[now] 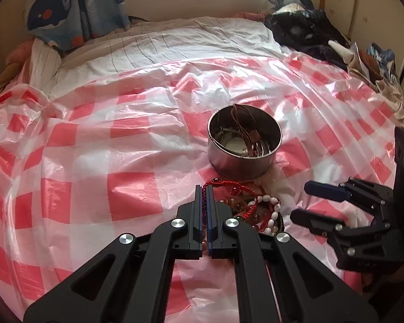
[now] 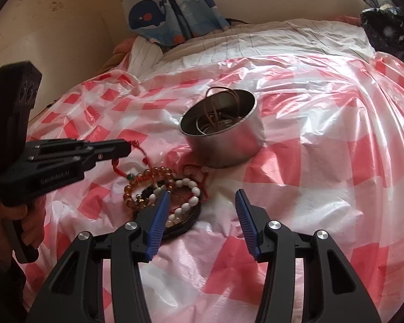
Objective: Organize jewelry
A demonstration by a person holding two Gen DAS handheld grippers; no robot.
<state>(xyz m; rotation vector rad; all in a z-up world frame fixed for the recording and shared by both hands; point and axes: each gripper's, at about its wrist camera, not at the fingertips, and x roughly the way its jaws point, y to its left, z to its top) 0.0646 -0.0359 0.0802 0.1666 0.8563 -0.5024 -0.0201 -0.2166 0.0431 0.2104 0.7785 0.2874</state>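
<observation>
A round metal tin (image 1: 243,145) (image 2: 223,132) stands on the checked plastic sheet and holds brown cords and rings. In front of it lies a pile of bracelets: a red cord bracelet (image 1: 239,191) (image 2: 121,168), a white bead bracelet (image 1: 272,212) (image 2: 188,202), and amber beads (image 2: 159,173). My left gripper (image 1: 204,188) (image 2: 126,146) is shut on the red cord bracelet at the pile's left edge. My right gripper (image 2: 202,196) (image 1: 300,200) is open and empty, just right of the pile.
A red-and-white checked plastic sheet (image 1: 121,134) (image 2: 323,134) covers a bed. Whale-print curtains (image 1: 67,8) (image 2: 169,8) hang behind. Dark clothes (image 1: 309,32) lie at the far right. A wall (image 2: 54,27) stands to the left.
</observation>
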